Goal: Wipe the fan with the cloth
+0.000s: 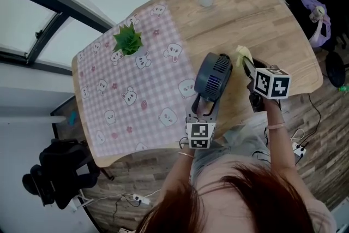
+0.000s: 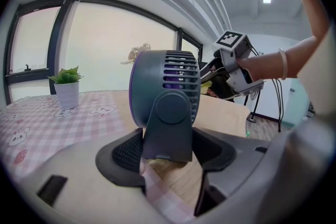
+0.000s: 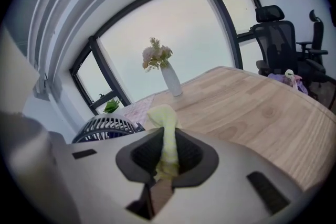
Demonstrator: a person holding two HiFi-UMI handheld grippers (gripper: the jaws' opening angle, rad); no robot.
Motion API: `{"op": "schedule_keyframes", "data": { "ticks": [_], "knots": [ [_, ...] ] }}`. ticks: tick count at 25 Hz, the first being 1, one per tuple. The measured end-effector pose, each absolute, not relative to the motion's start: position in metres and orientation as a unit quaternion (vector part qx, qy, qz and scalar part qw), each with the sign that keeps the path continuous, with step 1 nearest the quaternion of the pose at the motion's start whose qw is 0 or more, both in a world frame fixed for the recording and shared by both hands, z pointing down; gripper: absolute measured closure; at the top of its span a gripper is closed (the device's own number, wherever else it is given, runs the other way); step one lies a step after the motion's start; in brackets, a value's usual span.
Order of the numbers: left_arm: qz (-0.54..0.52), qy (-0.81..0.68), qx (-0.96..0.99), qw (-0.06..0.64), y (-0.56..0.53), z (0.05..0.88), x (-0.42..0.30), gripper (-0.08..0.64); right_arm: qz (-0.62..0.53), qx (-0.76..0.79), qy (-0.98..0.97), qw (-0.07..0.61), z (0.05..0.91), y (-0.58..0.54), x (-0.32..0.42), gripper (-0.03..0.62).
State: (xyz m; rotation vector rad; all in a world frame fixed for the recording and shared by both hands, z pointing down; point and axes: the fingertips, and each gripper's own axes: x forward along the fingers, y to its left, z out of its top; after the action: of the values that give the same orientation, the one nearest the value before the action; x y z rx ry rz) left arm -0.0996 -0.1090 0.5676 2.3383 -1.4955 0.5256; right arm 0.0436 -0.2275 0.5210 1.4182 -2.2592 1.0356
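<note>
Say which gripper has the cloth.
The right gripper: its jaws are shut on the yellow cloth, which sticks up between them. The left gripper instead clamps the stand of the dark fan.

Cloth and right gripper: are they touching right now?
Touching. The right gripper view shows the cloth pinched between the closed jaws of the right gripper, sticking up out of them.

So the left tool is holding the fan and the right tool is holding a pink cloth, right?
Almost. The cloth is pale yellow, not pink. The right gripper view shows it pinched in the right tool. The rest is right: the left tool is holding the fan, gripping it by its stand.
</note>
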Motion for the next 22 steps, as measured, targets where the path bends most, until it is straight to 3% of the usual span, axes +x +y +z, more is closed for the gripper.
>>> {"op": "schedule_keyframes", "data": {
  "ticks": [13,22],
  "knots": [
    [0.173,-0.530,0.816,0.155,-0.109,0.567,-0.099,0.278,0.269,0.431,-0.860,0.050,0.446,-0.176,0.039,0.545],
    [0.170,-0.543,0.808,0.155,-0.106,0.565,-0.096,0.278,0.200,0.342,-0.913,0.102,0.453,-0.118,-0.004,0.546]
  ]
}}
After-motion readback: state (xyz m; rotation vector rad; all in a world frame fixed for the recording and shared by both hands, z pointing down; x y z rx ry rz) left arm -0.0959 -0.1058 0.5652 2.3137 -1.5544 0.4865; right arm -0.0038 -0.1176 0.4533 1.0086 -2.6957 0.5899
